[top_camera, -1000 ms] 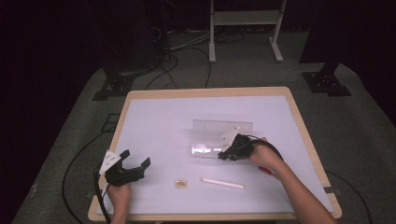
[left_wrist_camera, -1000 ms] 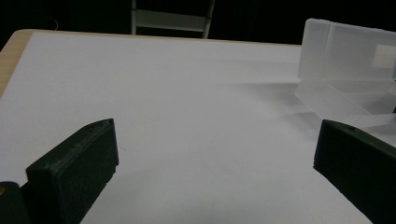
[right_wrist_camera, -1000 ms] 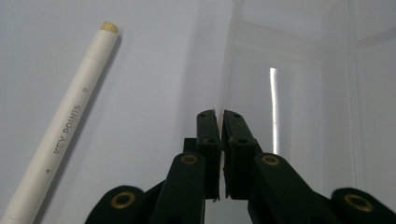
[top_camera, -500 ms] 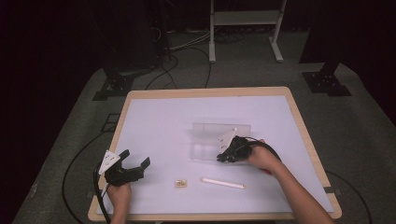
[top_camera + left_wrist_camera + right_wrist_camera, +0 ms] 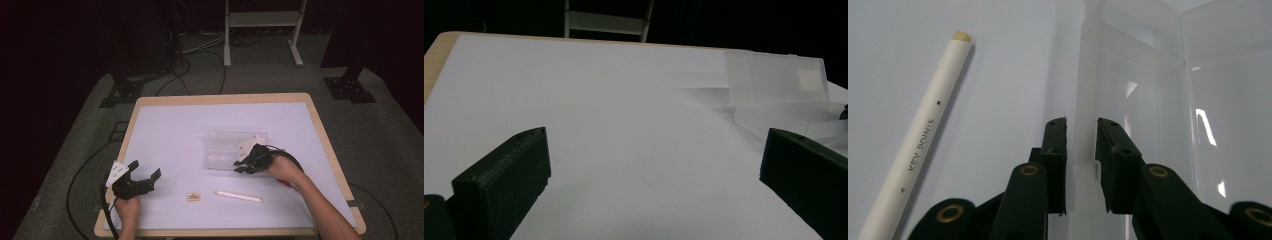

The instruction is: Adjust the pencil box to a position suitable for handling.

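A clear plastic box (image 5: 225,147) lies open at the middle of the white table (image 5: 175,125); it also appears in the left gripper view (image 5: 774,80). My right gripper (image 5: 243,165) is at the box's near right edge. In the right gripper view its jaws (image 5: 1081,125) straddle the box's thin wall (image 5: 1085,100). They have just been opening and now stand slightly off the wall. A white stick (image 5: 239,196) marked "KEY POINTS" (image 5: 923,140) lies near the front edge. My left gripper (image 5: 145,171) rests at the front left, wide open (image 5: 654,140) with nothing between its jaws.
A small tan piece (image 5: 194,196) lies left of the white stick. Something red (image 5: 287,184) peeks out under the right hand. Cables and stand feet (image 5: 350,85) lie on the floor beyond the table's wooden rim (image 5: 220,98).
The right gripper's jaws have parted a little at the box's wall. Both hands have stayed where they were.
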Tool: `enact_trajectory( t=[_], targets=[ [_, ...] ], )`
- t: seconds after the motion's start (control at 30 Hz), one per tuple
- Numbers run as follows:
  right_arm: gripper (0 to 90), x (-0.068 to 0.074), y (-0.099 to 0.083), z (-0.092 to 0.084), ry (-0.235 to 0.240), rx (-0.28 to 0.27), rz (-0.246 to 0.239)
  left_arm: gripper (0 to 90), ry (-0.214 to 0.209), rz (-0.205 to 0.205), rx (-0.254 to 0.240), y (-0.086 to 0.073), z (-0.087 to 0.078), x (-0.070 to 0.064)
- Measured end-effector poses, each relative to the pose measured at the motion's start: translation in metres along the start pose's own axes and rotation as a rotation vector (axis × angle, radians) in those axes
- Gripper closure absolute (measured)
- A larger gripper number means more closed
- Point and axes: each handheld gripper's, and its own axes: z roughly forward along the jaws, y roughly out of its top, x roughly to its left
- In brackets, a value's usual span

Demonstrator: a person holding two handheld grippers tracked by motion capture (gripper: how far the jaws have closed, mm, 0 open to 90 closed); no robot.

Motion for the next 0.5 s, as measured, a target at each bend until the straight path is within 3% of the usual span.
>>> enact_trajectory(
  t=[0.5],
  targets=[
    [69.6, 0.0029, 0.0002, -0.001, 0.014, -0.015, 0.014, 0.0, 0.0, 0.0, 0.001, 0.0, -0.0003, 0.0]
  ],
)
